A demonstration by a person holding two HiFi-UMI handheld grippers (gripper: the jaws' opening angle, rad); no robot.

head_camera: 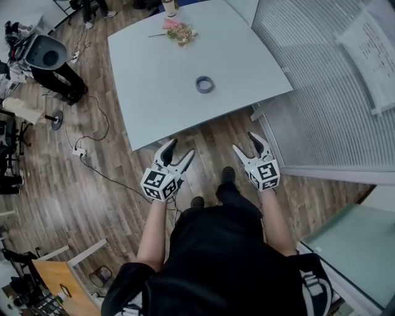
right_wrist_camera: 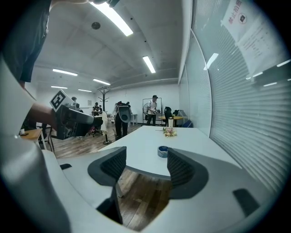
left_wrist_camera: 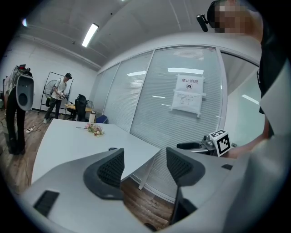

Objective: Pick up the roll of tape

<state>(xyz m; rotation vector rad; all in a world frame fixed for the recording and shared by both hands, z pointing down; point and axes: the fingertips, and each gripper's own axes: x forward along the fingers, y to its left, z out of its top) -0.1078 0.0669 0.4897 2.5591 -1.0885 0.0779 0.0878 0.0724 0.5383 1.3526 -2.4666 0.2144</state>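
Note:
A grey-blue roll of tape [head_camera: 205, 84] lies flat on the white table [head_camera: 154, 92], toward its right side; it also shows in the right gripper view as the tape roll [right_wrist_camera: 162, 151] beyond the jaws. My left gripper [head_camera: 178, 152] hangs open over the wood floor just off the table's near edge. My right gripper [head_camera: 247, 142] is open too, held over the floor by the table's near right corner. Both are empty and well short of the tape. In the left gripper view the left gripper [left_wrist_camera: 144, 169] faces the table edge, the tape barely showing.
A small bunch of pink flowers [head_camera: 179, 33] lies at the table's far end beside a cup [head_camera: 169, 7]. A glass wall with blinds [head_camera: 333, 86] runs close on the right. Cables and a power strip [head_camera: 79, 152] lie on the floor at left. People stand far back.

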